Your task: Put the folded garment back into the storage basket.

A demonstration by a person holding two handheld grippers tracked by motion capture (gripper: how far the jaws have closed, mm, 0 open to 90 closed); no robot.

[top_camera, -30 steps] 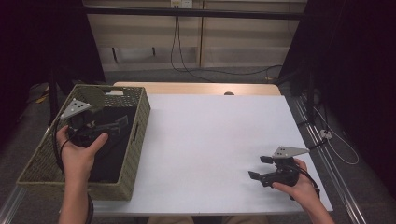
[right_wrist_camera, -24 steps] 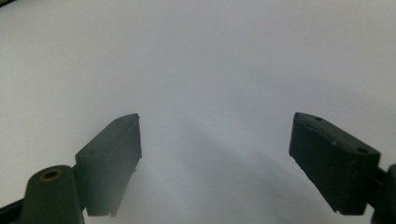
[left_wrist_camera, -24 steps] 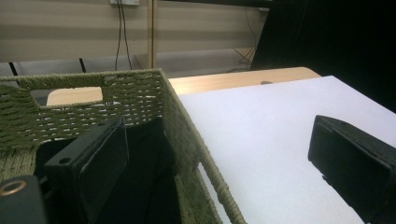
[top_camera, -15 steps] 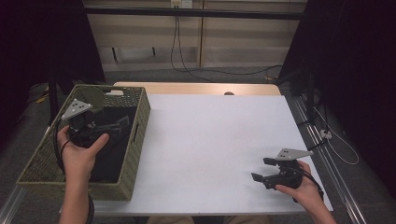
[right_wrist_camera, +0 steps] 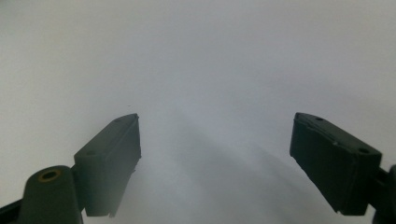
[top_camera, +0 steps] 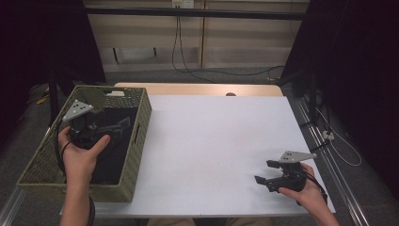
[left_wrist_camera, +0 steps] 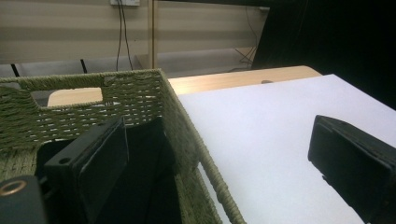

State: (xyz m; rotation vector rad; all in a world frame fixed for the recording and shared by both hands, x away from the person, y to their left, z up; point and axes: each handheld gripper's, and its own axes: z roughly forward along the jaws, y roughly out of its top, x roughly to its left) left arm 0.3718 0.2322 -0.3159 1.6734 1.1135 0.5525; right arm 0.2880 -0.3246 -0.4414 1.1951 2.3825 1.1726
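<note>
My left gripper is held by a hand over a green woven basket at the table's left edge. In the left gripper view, the left gripper is open and the basket's right wall runs between its jaws. One jaw is over the basket's dark inside and the other over the white tabletop. Near the front right corner of the table, my right gripper points left. In its own view, my right gripper is open just above the bare white surface, with nothing between the pads.
The white tabletop spans the middle, with a wooden strip along its far edge. Something black lies inside the basket; I cannot tell what it is. Cables hang on the back wall and trail on the floor to the right.
</note>
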